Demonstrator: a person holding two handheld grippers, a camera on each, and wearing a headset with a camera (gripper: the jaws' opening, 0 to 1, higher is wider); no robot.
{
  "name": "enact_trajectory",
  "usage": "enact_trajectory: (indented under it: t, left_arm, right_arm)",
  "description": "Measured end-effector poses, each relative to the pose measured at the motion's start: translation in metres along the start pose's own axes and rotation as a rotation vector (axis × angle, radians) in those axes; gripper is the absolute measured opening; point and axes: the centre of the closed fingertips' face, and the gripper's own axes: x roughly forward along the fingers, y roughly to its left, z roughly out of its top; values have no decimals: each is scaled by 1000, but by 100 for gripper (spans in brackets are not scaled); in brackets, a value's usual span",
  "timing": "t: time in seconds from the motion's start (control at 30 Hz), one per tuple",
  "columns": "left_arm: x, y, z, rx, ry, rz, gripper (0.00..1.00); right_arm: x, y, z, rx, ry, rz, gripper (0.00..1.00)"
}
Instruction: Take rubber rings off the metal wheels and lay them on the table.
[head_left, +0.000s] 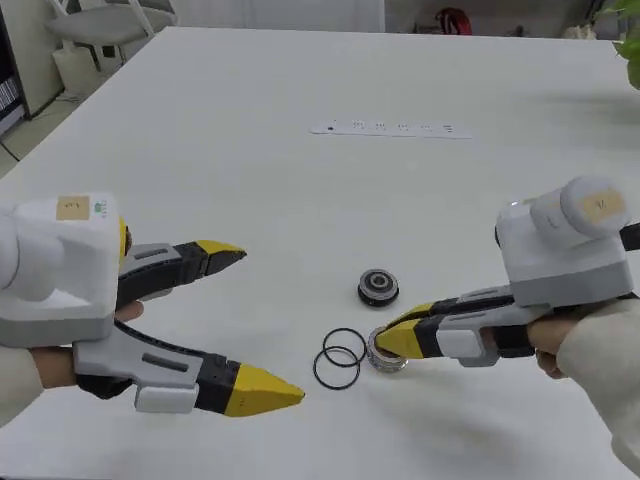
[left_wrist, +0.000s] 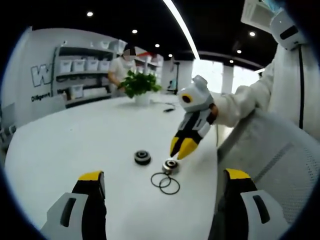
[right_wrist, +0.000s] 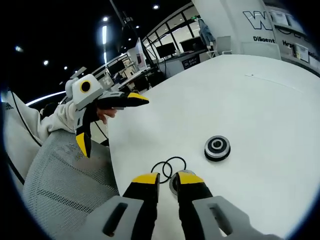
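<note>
A bare silver metal wheel (head_left: 384, 358) (left_wrist: 170, 165) (right_wrist: 174, 186) lies on the white table (head_left: 300, 200). My right gripper (head_left: 398, 342) (right_wrist: 167, 178) reaches in from the right, its yellow tips shut on this wheel. Just left of it, two black rubber rings (head_left: 340, 360) (left_wrist: 166, 182) (right_wrist: 170, 164) lie overlapping on the table. A second wheel (head_left: 378, 286) (left_wrist: 142, 157) (right_wrist: 217, 148), with black rubber around it, rests a little farther away. My left gripper (head_left: 250, 322) (left_wrist: 165, 176) hovers to the left of the rings, wide open and holding nothing.
A flat white strip (head_left: 390, 128) lies farther back on the table. A potted plant (left_wrist: 140, 85) stands at the far end, with a person and shelves behind it. A chair (head_left: 100, 25) stands past the table's far left corner.
</note>
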Motion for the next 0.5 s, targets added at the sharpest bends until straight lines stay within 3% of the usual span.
enact_trajectory:
  t: [0.2, 0.3, 0.5]
  left_arm:
    - [-2, 5, 10, -28, -43, 11, 100]
    - [-5, 6, 14, -38, -27, 8, 100]
    - [-13, -1, 37, -2, -54, -29, 100]
  right_arm:
    - [-21, -6, 20, 39, -93, -38, 11]
    - [-31, -6, 27, 41, -120, -63, 12]
    - [-47, 4, 40, 27, -163, -94, 14]
